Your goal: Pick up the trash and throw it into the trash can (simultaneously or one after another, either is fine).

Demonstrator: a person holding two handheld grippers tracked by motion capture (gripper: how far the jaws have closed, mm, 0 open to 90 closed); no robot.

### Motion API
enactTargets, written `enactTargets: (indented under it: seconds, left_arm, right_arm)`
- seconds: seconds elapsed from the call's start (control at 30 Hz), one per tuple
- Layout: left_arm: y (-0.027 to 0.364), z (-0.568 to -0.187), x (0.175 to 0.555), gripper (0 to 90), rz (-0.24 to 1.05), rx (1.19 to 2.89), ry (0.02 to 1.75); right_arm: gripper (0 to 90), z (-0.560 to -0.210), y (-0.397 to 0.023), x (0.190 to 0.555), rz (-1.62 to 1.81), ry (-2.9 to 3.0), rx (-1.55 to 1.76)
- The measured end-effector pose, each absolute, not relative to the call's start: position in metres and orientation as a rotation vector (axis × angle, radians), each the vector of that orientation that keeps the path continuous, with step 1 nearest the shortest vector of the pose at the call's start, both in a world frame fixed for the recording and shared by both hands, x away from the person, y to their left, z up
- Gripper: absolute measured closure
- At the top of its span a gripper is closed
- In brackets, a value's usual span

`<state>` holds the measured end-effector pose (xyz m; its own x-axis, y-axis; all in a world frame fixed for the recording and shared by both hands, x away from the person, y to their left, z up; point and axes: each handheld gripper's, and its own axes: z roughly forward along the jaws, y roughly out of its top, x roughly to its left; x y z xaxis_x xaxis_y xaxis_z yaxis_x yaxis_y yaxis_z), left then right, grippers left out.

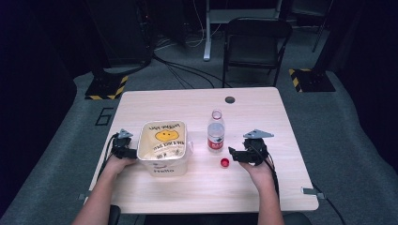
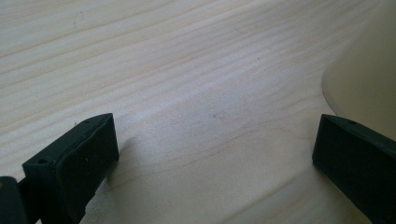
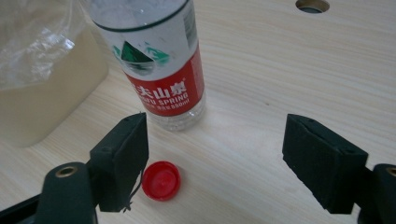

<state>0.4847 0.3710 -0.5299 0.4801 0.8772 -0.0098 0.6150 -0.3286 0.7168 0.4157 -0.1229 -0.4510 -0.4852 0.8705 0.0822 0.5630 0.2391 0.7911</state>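
The open water bottle [image 1: 216, 132] stands upright near the middle of the counter [image 1: 197, 187], its red cap [image 1: 225, 162] lying loose at about five o'clock from its base, just beside it but not touching. The right gripper [image 1: 233, 153] hovers at four o'clock from the bottle, jaws spread wide and empty; in the right gripper view the cap [image 3: 161, 180] sits on the wood just inside one jaw, with nothing pressing on it, so it reads as set down and released rather than held. That leaves the bottle mouth free, probably for pouring or crushing next.

At nine o'clock from the bottle sits a cream bin [image 1: 163, 146] with a smiley face and a clear plastic liner. The left gripper [image 1: 127, 151] rests against the bin's nine o'clock side, jaws also wide with only bare counter between them; its far jaw lies next to the bin wall [image 2: 369, 70], likely to steady the bin against sliding.
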Motion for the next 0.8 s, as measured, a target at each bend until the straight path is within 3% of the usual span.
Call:
enactTargets:
  seconds: [0.8]
  left_arm:
    - [0.369,-0.531,0.490,0.0,0.519,2.045,1.250]
  right_arm:
    - [9.6,-0.429,-0.087,0.422,1.187,2.142,1.228]
